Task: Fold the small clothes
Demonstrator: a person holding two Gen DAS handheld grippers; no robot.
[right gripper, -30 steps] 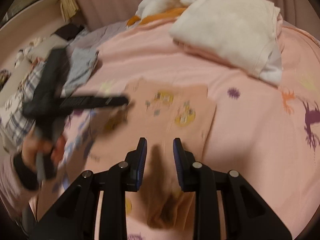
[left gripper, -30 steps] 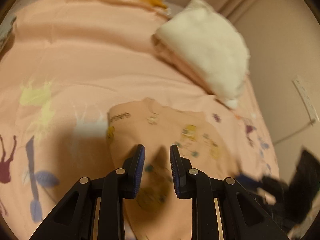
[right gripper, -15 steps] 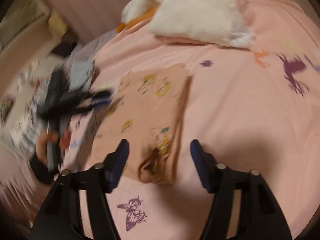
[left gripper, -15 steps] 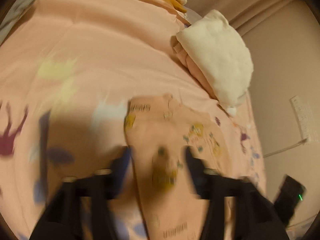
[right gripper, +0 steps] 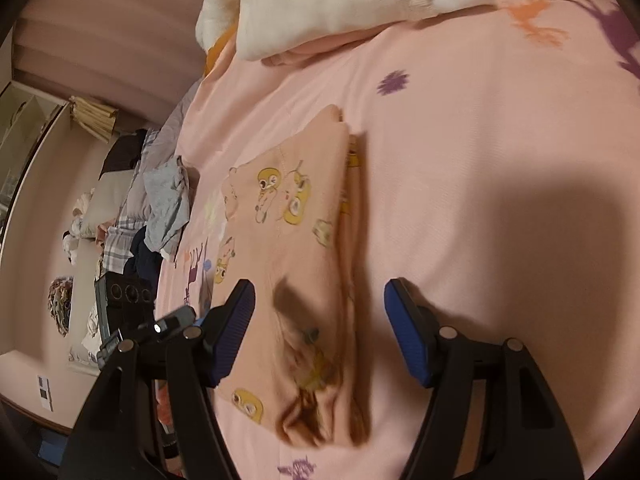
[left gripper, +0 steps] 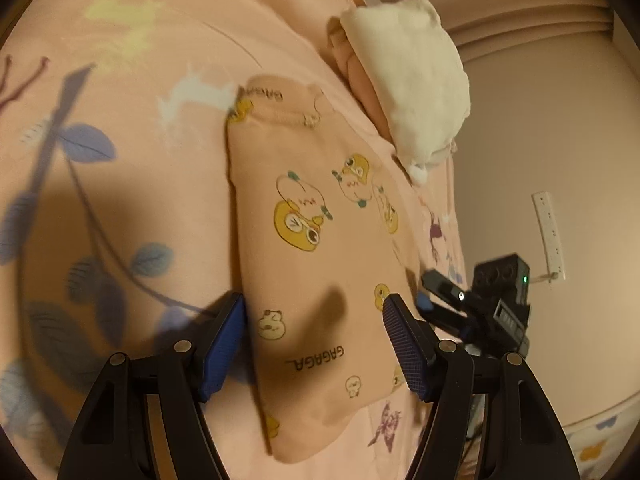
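Observation:
A small peach garment (left gripper: 312, 184) with yellow duck prints lies folded into a long strip on the pink bed sheet (left gripper: 140, 208). My left gripper (left gripper: 313, 304) is open just over its near end, and its blue pads stand either side of the strip without pressing on it. In the right wrist view the same garment (right gripper: 304, 240) runs away from my right gripper (right gripper: 320, 286). Its jaws are opening, with the crumpled near end of the cloth lying between them, not gripped. Each gripper shows at the edge of the other's view: the right gripper (left gripper: 480, 312) and the left gripper (right gripper: 160, 328).
A stack of folded clothes with a white piece on top (left gripper: 412, 80) (right gripper: 320, 4) sits beyond the garment. Loose grey, checked and dark clothes (right gripper: 164, 200) lie heaped along the bed's left edge. A wall with a white power strip (left gripper: 548, 232) is close on the right.
Both grippers went from nearly shut to wide open and sank closer to the garment. Both views have rolled, and the garment now lies flat between the fingers.

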